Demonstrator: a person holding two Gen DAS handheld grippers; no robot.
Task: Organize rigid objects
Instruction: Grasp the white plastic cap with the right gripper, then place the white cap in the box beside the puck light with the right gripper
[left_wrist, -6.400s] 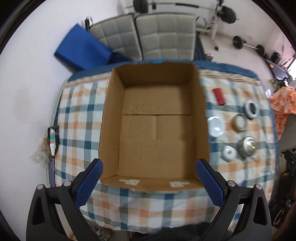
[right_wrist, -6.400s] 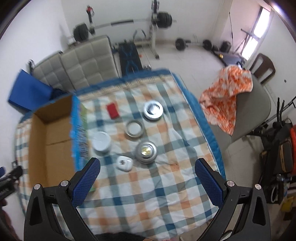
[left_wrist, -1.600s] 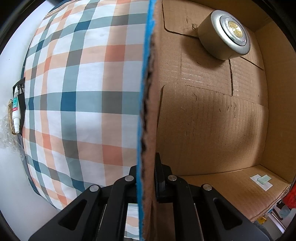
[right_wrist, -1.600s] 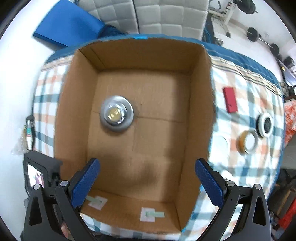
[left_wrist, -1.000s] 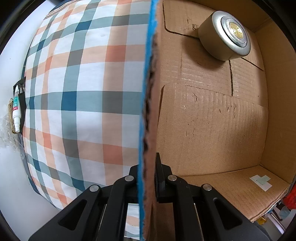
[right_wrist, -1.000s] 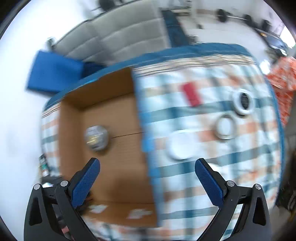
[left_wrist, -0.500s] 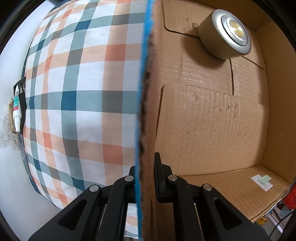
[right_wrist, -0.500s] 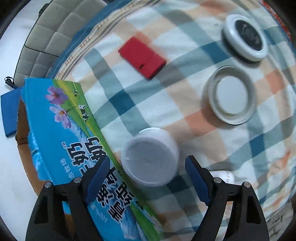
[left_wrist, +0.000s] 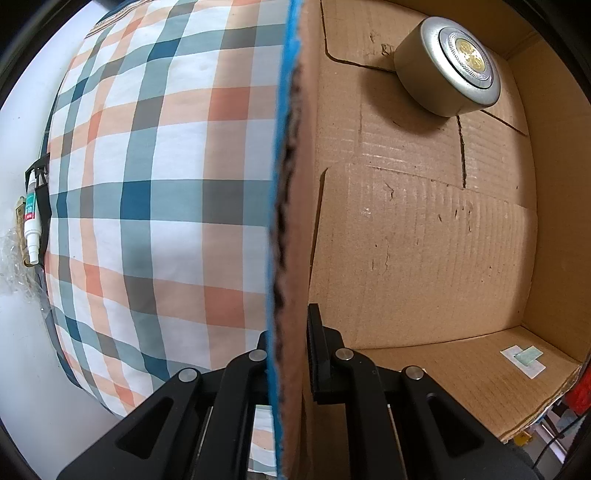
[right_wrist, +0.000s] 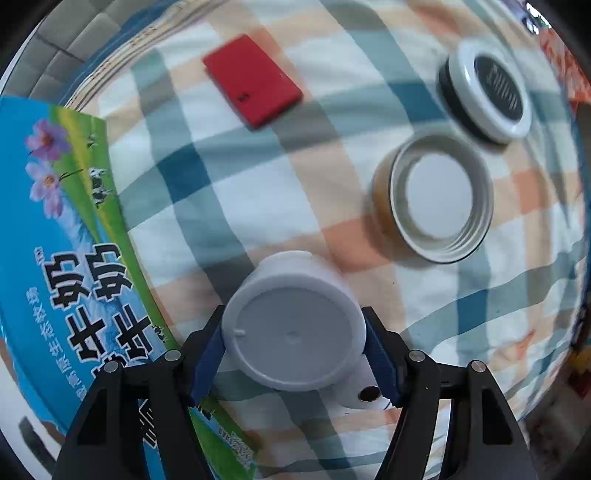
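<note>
Left tongs (left_wrist: 286, 347): clamped on the side wall of the cardboard box (left_wrist: 424, 240), one finger outside, one inside; steadying it on the counter (left_wrist: 147, 184)
Right tongs (right_wrist: 293, 345): closed around the white tub (right_wrist: 293, 332), blue pads on opposite sides of its round wall
White tub: beside the box's printed outer face, on the checked cloth; looks like light, stiff plastic; smooth wall could slip, so a grip low across its widest part seems safest
Already boxed: silver round tin (left_wrist: 448, 70) in the far corner
Still out: red card (right_wrist: 253, 90); open metal lid (right_wrist: 436, 206); black-topped jar (right_wrist: 487, 88)
</note>
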